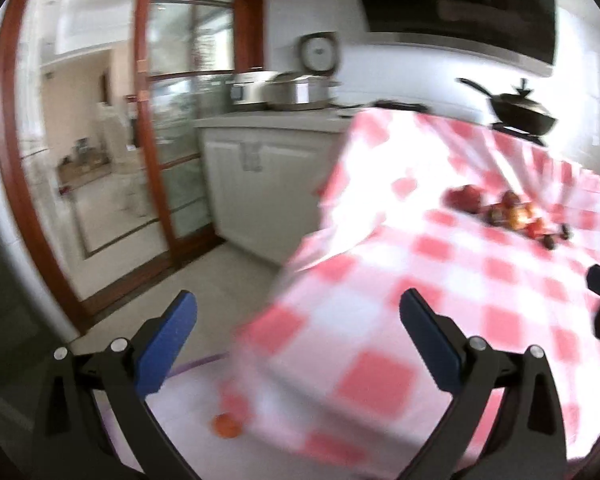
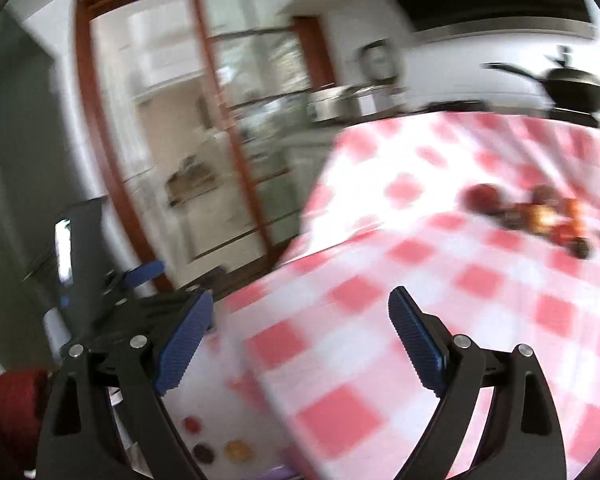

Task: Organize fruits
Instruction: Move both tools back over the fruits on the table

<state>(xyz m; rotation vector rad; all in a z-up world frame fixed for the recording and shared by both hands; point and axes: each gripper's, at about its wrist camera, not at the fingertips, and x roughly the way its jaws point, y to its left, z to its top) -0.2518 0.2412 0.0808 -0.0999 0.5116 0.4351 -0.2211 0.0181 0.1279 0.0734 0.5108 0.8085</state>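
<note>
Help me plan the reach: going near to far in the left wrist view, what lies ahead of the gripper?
left gripper → orange fruit low beside it → checkered cloth → fruit pile → black wok.

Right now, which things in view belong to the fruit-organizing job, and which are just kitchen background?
Job:
- fruit pile on the checked cloth
- loose fruits on the white surface near the cloth's edge
- left gripper and right gripper, both open, empty

Background:
- black wok
- rice cooker
- glass doors
</note>
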